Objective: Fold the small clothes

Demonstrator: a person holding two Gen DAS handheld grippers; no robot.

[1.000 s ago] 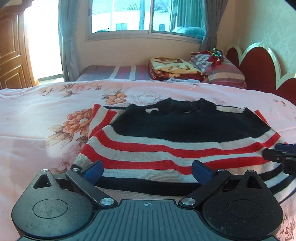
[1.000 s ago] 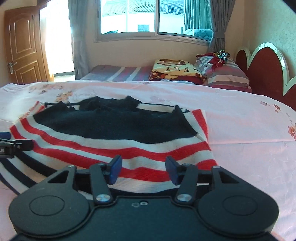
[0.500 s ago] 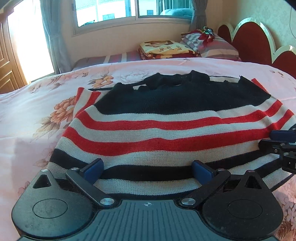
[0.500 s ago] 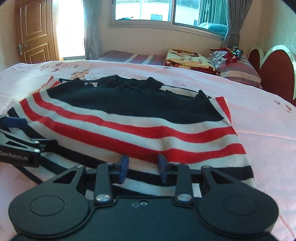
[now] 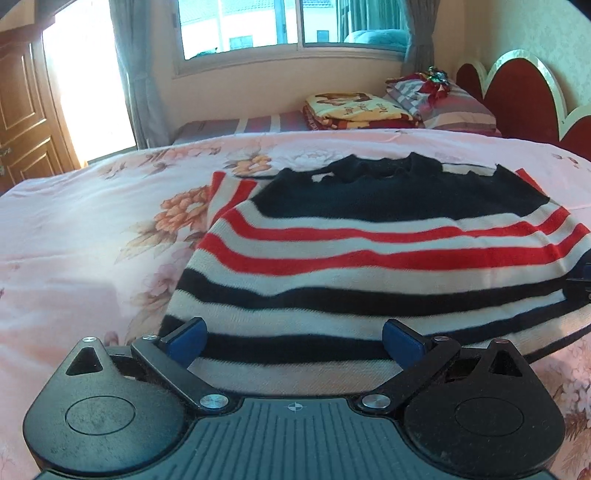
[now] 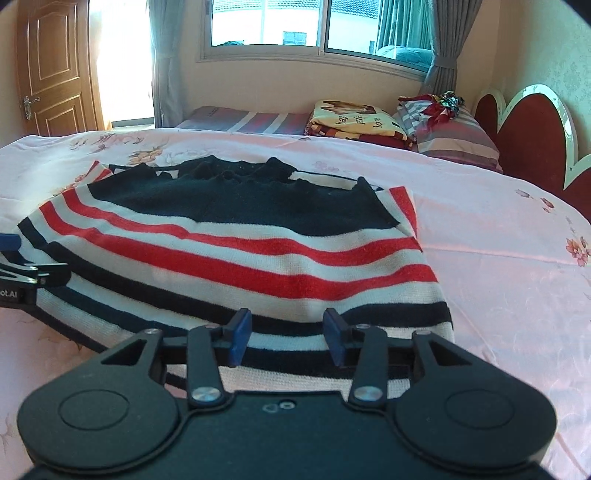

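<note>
Right wrist view shows one striped sweater [image 6: 236, 254] lying flat on the pink floral bedspread [image 6: 498, 258], with the black upper part far from the camera and the hem near it. I count two red stripes across the middle, then black and cream stripes down to the hem. The right gripper [image 6: 288, 336] has its two blue pads set rather narrow, and its jaws have just been opening; the hem lies between them, but the pads do not seem to press it. At the left edge of this view one part of the left gripper [image 6: 22, 275] is visible, with white letters cut off by the frame, readable as "ot.AI".

In the left wrist view the left gripper [image 5: 293, 338] stands wide, its two blue pads apart over the hem of the sweater [image 5: 369, 258], gripping nothing.

Behind the bed, one folded blanket [image 6: 354, 122] shows the word "love"; other words on it are too small to read. Beside it is one striped pillow [image 6: 454, 136]. One window [image 6: 317, 33], one wooden door [image 6: 55, 70] and one red headboard [image 6: 532, 125] are also visible.
</note>
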